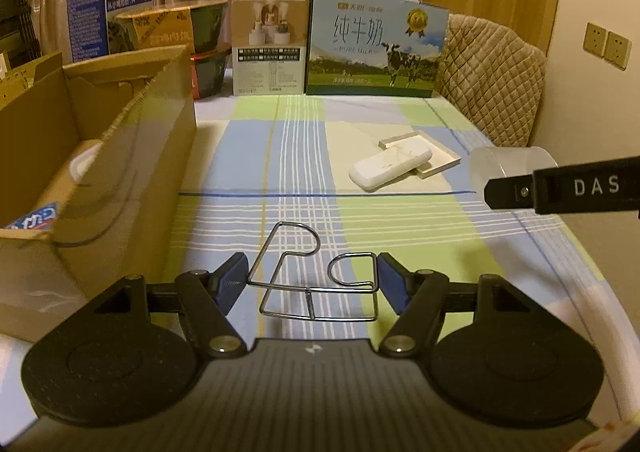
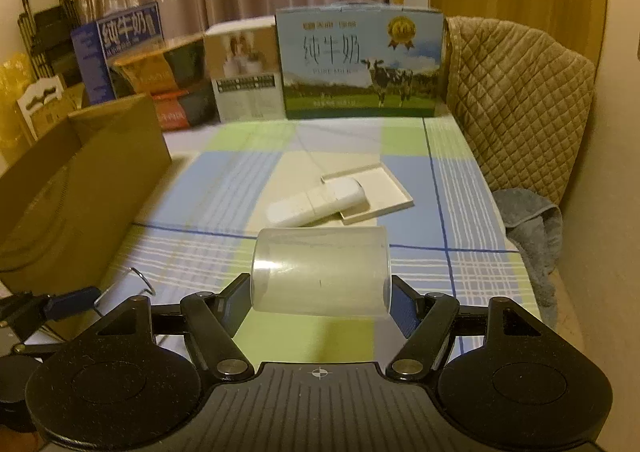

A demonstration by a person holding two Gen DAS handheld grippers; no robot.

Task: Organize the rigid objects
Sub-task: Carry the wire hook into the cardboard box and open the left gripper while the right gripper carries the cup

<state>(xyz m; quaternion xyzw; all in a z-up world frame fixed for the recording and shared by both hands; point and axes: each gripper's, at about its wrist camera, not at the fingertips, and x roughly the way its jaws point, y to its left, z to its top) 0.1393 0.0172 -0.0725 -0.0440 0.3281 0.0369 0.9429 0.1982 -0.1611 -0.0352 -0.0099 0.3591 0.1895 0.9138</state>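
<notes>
My left gripper [image 1: 310,280] is shut on a bent silver wire rack [image 1: 316,276], its pads touching both sides, low over the checked tablecloth. My right gripper [image 2: 320,296] is shut on a clear plastic cup [image 2: 322,272] held sideways above the cloth; the cup also shows in the left wrist view [image 1: 508,167]. A white remote-like case [image 2: 316,201] lies across a flat white tray [image 2: 376,191] at mid table. An open cardboard box [image 1: 120,155] stands at the left.
Milk cartons [image 1: 376,43], a product box [image 1: 270,43] and stacked noodle bowls [image 1: 188,35] line the far edge. A quilted chair back [image 2: 516,103] and a grey towel [image 2: 536,236] are at the right. The table edge runs along the right.
</notes>
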